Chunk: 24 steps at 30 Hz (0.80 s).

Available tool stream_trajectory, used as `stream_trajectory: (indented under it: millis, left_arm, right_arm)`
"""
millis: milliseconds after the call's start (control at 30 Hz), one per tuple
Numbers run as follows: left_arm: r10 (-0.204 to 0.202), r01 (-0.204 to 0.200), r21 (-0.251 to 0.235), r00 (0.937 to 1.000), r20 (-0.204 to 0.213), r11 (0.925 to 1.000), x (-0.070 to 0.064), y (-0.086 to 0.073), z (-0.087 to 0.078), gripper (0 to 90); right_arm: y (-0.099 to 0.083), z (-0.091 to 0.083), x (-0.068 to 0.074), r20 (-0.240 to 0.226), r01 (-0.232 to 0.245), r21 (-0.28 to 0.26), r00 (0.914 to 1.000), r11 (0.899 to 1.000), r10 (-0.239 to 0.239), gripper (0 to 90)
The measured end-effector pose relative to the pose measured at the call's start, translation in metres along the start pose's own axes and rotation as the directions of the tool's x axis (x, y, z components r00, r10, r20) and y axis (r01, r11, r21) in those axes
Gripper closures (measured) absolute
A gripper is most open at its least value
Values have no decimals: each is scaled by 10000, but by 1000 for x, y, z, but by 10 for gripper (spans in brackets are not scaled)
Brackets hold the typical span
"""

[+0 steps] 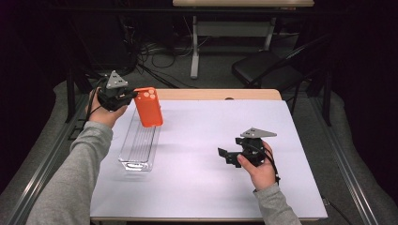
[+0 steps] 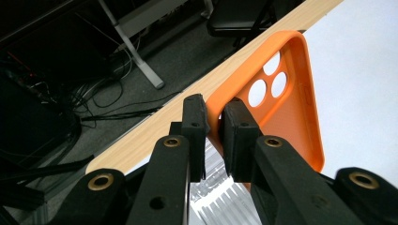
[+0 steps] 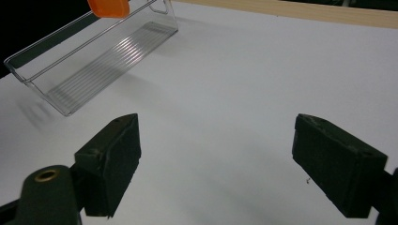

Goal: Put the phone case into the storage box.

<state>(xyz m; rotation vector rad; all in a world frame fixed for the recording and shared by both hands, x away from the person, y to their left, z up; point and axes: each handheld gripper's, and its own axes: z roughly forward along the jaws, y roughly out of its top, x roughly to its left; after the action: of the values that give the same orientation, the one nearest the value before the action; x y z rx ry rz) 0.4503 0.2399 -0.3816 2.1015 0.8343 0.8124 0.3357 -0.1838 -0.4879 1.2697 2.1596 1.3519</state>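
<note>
Above the far end of the clear tray [image 1: 139,146], the left tongs [image 1: 131,96] pinch the orange phone case [image 1: 149,107] by its edge. Right of the tray, the right tongs [image 1: 228,155] stand spread over the bare white desk [image 1: 211,187].

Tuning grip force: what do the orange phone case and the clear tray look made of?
Orange phone case: looks like matte moulded plastic or silicone; fine stippled inner face, no glare, thin raised rim. Hard or soft is not clear. The left gripper clamps its edge.
Clear tray: likely rigid glossy acrylic-type plastic; see-through walls, ribbed floor catching bright highlights.
</note>
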Motion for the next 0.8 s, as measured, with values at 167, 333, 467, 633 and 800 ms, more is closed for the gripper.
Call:
stream_trajectory:
  millis: [167,333,467,633,800]
  left_arm:
    - [71,-71,-30,10000,-56,10000,3,-1,3,811]
    - [88,-88,-47,9999,-81,9999,4,-2,6,811]
    - [205,-205,-44,9998,-52,9998,4,-2,9,811]
    - [255,-257,-186,9996,-83,9995,5,-2,13,811]
    - [266,-272,-276,9994,-227,9992,9,-4,15,812]
  right_arm:
    - [0,0,0,3,-19,9,10000,10000,19,158]
    - [0,0,0,4,-13,0,10000,10000,13,158]
    - [-1,0,0,25,-8,4,10000,10000,8,158]
    - [-1,0,0,49,-14,0,10000,10000,14,158]
    - [-1,-1,0,81,-3,14,10000,10000,3,158]
